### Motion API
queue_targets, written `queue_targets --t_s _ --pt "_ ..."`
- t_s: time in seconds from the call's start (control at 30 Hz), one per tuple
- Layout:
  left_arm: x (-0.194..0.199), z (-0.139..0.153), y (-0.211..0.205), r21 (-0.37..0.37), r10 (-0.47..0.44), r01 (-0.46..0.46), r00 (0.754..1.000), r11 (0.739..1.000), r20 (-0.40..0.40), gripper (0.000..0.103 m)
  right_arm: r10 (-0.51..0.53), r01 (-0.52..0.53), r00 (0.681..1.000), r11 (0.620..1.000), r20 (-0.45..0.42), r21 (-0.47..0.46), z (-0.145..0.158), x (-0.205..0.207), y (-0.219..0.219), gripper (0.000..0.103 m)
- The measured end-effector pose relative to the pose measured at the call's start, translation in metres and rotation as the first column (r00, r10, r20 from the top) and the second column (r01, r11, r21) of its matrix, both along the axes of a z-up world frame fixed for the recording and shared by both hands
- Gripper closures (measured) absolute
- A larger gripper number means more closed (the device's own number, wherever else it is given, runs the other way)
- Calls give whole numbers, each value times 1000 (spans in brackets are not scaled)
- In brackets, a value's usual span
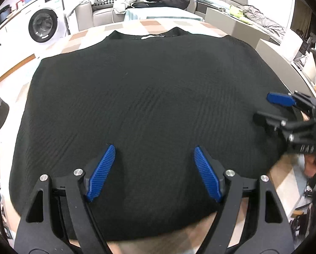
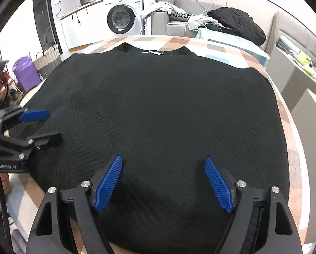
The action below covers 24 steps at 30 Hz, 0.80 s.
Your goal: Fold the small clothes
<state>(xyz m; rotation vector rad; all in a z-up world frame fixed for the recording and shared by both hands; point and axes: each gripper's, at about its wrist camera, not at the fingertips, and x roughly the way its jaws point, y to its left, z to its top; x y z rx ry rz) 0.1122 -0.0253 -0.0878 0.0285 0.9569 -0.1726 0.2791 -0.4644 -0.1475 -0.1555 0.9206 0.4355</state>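
A black ribbed knit top (image 1: pixel 149 89) lies spread flat on the checkered table (image 1: pixel 124 26), neckline and white label at the far side, hem toward me. My left gripper (image 1: pixel 154 149) hovers over the near left part of the top, jaws wide apart, nothing between the blue pads. Also open and empty, my right gripper (image 2: pixel 163 159) hangs over the near right part of the same top (image 2: pixel 168 105). Each gripper shows in the other's view: the right gripper (image 1: pixel 263 106) at the garment's right edge, the left gripper (image 2: pixel 52 126) at its left edge.
Beyond the table stand a washing machine (image 2: pixel 120 20), a grey sofa (image 2: pixel 174 26) with loose laundry and a black heap of clothing (image 2: pixel 238 24). A woven basket (image 2: pixel 47 59) and a purple bag (image 2: pixel 24 72) sit on the floor at the left. A grey counter (image 1: pixel 242 24) flanks the right.
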Motion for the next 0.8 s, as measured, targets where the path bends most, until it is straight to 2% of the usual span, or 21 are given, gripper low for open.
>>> queue_targets --t_s 0.13,0.2,0.3,0.33,0.4,0.57,0.63,0.8 --pt "-15 2 6 -28 17 -16 1000 999 3 28 38 -38 999 999 0 32 10 -8 11 21" --pt "-20 1 7 -16 29 -28 1000 999 5 28 79 -79 997 996 8 50 11 -10 27 21" --pt "-29 1 10 -23 47 -47 999 999 6 28 95 -95 995 995 2 4 -1 -11 41 22" --pt "-33 2 11 -24 50 -50 999 998 9 28 108 -107 994 994 24 -23 -4 -14 42 22" --pt "-39 3 13 -23 57 -57 998 998 11 28 115 -114 993 993 29 -26 -4 -17 35 22" --pt "-50 3 16 -27 56 -56 998 998 2 28 36 -36 999 999 -19 -36 -3 -22 -11 22" --pt "-53 3 18 -36 58 -58 998 998 -4 28 8 -10 1000 998 -24 -57 1 -25 -17 21" --pt "-61 3 24 -66 66 -67 998 996 -14 28 -22 23 999 1000 -42 17 10 -20 -6 21"
